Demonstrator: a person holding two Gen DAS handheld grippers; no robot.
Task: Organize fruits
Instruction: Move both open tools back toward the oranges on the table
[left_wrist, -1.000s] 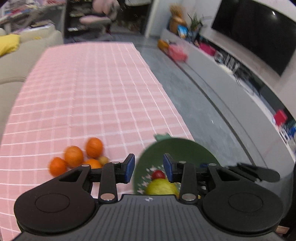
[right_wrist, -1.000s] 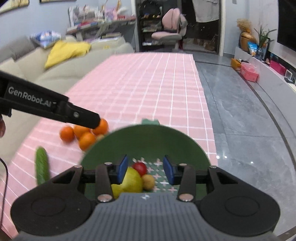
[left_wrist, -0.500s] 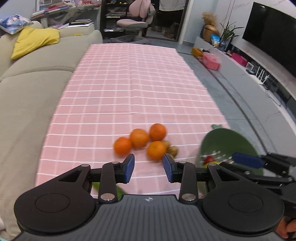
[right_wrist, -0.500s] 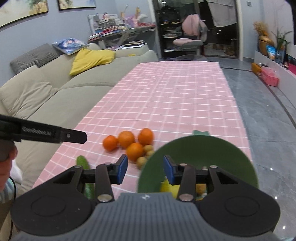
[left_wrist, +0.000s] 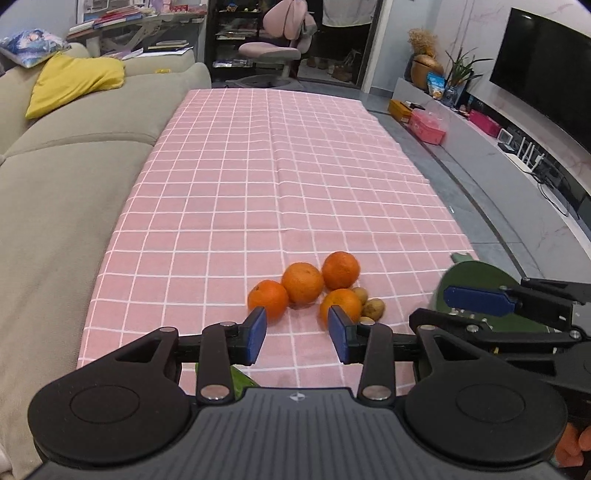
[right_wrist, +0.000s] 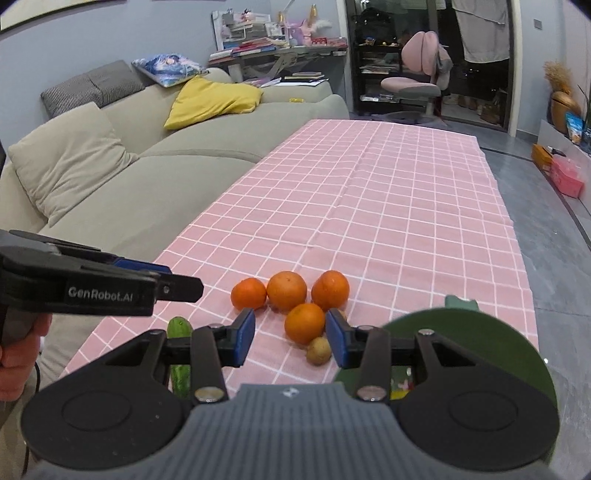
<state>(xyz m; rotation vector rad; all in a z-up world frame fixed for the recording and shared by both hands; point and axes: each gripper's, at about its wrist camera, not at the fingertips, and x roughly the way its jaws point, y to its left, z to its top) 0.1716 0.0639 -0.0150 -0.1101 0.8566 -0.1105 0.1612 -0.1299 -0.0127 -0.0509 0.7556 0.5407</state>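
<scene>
Several oranges (left_wrist: 302, 287) lie clustered on the pink checked tablecloth (left_wrist: 280, 177), with small brown kiwis (left_wrist: 373, 308) beside them. In the right wrist view the oranges (right_wrist: 286, 290) and a kiwi (right_wrist: 319, 350) lie just ahead. A green plate (right_wrist: 461, 343) holding fruit sits at the table's near right; it also shows in the left wrist view (left_wrist: 476, 273). A cucumber (right_wrist: 180, 354) lies at the near left. My left gripper (left_wrist: 297, 334) is open and empty above the near table edge. My right gripper (right_wrist: 290, 338) is open and empty, to the left of the plate.
A beige sofa (left_wrist: 66, 177) with a yellow cushion (right_wrist: 214, 99) runs along the table's left side. Grey floor (right_wrist: 554, 229) lies to the right, with a low TV bench (left_wrist: 517, 155). A pink chair (right_wrist: 417, 74) stands beyond the far end.
Both grippers have swung left and back from over the green plate toward the oranges. The plate now lies to the right in both views.
</scene>
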